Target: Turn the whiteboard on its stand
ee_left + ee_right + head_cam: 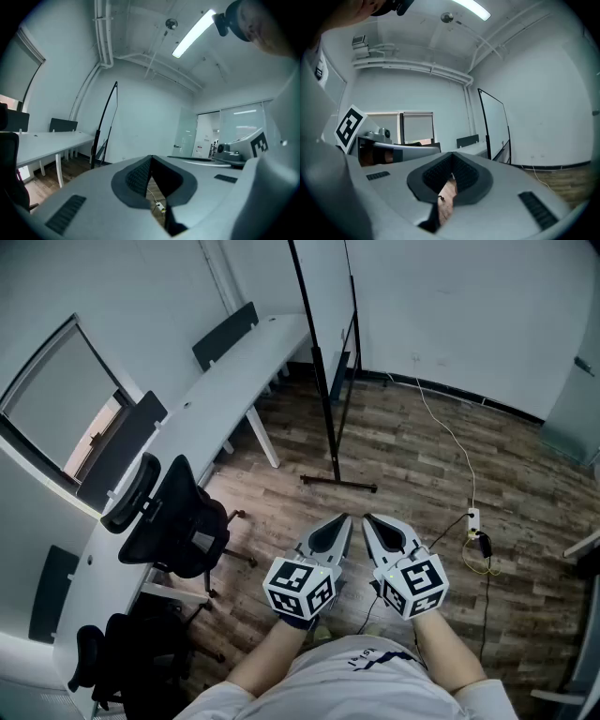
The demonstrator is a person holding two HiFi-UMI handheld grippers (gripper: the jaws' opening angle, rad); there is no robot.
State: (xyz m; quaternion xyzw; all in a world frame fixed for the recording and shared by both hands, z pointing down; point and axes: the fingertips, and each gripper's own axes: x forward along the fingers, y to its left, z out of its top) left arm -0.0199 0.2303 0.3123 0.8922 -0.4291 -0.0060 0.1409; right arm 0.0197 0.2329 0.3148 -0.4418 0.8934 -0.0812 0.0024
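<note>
While the left claw (344, 519) and right claw (367, 519) are both closed on nothing, the whiteboard (325, 296) stands well ahead, beside the table (234, 371). It seems stiff and easy to tip, so its side frame is probably the best hold.

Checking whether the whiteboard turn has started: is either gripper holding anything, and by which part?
Nothing is held. The left gripper and right gripper both have their jaws together and empty, well short of the whiteboard.
</note>
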